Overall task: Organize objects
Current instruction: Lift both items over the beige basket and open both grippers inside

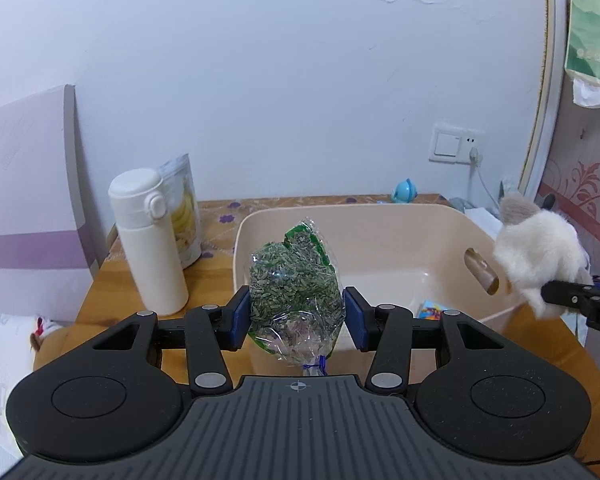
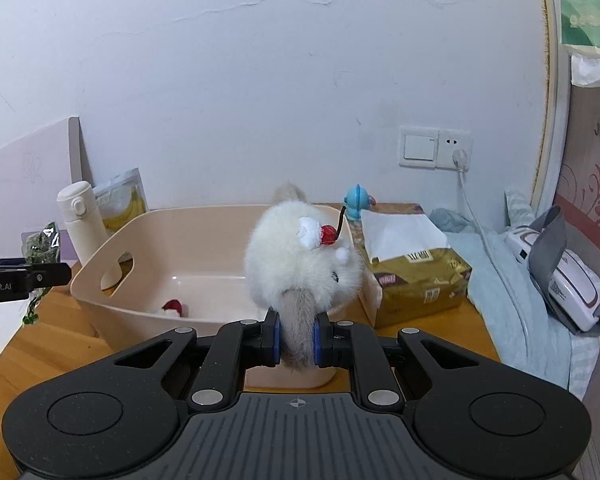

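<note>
1. the task is being judged as partly done: a few small things are already lying in the bin [image 1: 380,216], namely a small colourful pack [image 1: 430,309] in the left view and a red and white item [image 2: 173,306] in the right view.
2. two things are being held above the near side of the bin and are not yet put in: the bag [image 1: 296,292] of green bits and the plush [image 2: 300,256].
3. the bottle [image 1: 150,240] and the banana pouch [image 1: 186,208] are standing on the table [image 1: 112,300] just to the left of the bin, outside it; whether they are being meant for the bin cannot be told.
4. the left gripper [image 1: 296,318] is being kept partly apart, and its blue pads are being pressed on both sides of the bag, so the bag is being clamped and carried clear of the table.
5. the right gripper [image 2: 297,340] is being kept nearly together, clamped on the grey tail of the plush, whose white body is hanging over the near rim of the bin.
6. the tissue box [image 2: 416,276] is lying just to the right of the bin, untouched.
</note>
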